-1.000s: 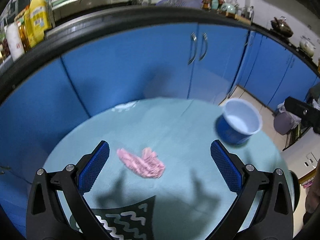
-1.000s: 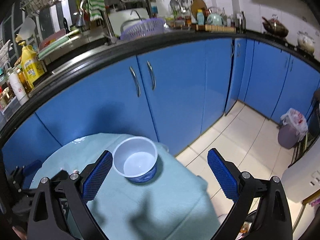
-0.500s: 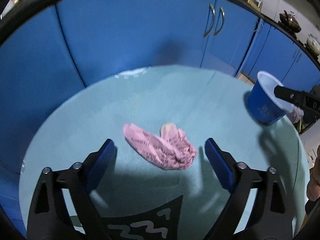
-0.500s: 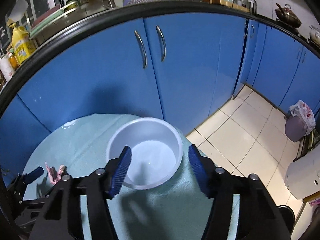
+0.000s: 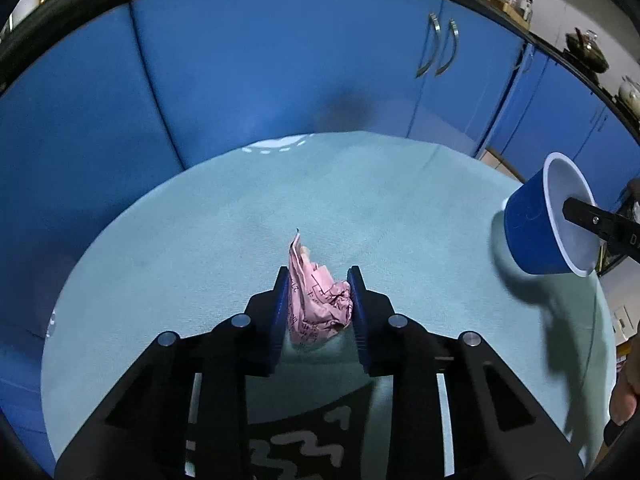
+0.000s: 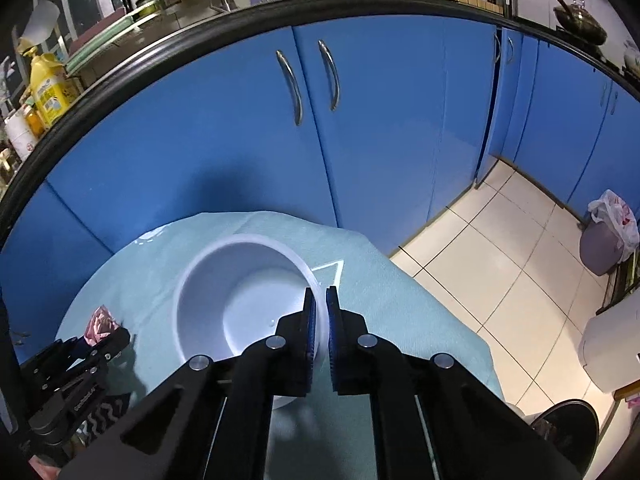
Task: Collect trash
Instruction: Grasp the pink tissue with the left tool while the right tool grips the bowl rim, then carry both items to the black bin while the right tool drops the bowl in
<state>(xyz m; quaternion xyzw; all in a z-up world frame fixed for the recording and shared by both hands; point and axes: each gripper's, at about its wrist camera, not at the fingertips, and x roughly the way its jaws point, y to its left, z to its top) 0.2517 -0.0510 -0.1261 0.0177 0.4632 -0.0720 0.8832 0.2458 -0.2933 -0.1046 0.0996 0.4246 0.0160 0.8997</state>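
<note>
Across the round table (image 5: 400,208) with its pale teal cloth, blue cabinets (image 6: 380,120) curve behind, tiled floor to my right. Blue tub (image 5: 532,236), white inside, sits at the table's right edge, tilted, mouth turned toward my right side. My right gripper (image 6: 319,308) is nearly closed on its rim: one pad inside the tub, the other outside, wall pinched between. From the right wrist view the tub fills the middle ground, white interior (image 6: 248,304) facing the camera.

Pink crumpled wrapper (image 5: 316,304), printed with dark marks, stands bunched up between my left gripper's (image 5: 318,300) blue pads (image 5: 280,312), near the table's centre. Fingers drawn in narrow, both pads pressing the wrapper's sides; a thin corner pokes up beyond the tips. In the right wrist view the same wrapper (image 6: 100,320) shows at far left, just ahead of the left gripper's black frame.

Half a second back: left jaws stood wide with the wrapper lying flat between them; right jaws straddled the whole tub, open. Both have since closed.
</note>
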